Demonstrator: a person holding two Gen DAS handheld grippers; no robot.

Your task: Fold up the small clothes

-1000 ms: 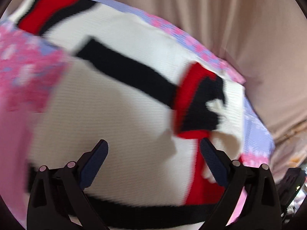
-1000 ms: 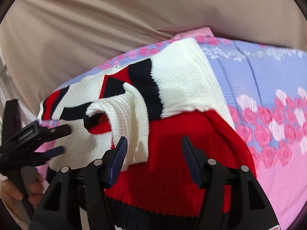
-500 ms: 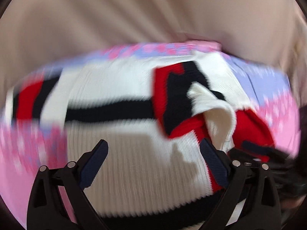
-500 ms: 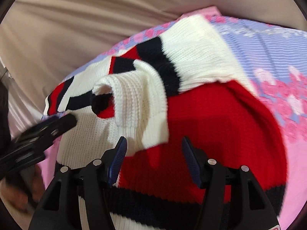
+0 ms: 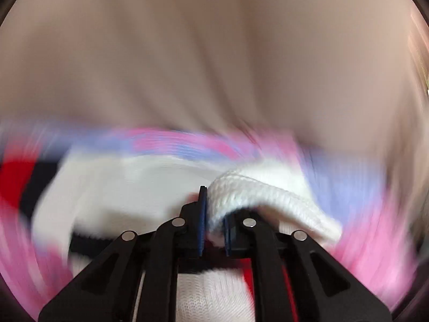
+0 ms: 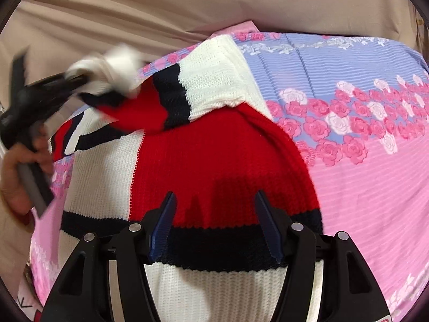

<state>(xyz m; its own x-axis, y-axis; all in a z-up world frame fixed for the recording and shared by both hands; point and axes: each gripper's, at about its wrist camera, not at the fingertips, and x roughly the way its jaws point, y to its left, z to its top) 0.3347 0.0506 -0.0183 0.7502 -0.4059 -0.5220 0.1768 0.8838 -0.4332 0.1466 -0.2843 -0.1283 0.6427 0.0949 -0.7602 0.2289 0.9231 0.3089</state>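
Note:
A small knit sweater (image 6: 214,158) in white, red and black blocks lies on a floral pink and lilac cloth (image 6: 375,161). My left gripper (image 5: 214,214) is shut on the white cuff of the sleeve (image 5: 257,196). In the right wrist view the left gripper (image 6: 80,80) holds that sleeve (image 6: 128,99) raised off the sweater at the left. My right gripper (image 6: 214,214) is open and empty, just above the sweater's red panel near its black hem band. The left wrist view is heavily blurred.
A beige sheet (image 6: 161,8) covers the surface beyond and around the floral cloth. The person's hand (image 6: 18,177) on the left gripper's handle shows at the left edge of the right wrist view.
My left gripper has closed on the sleeve cuff and lifted it up and to the left, stretching the sleeve out. My right gripper stays open over the red panel.

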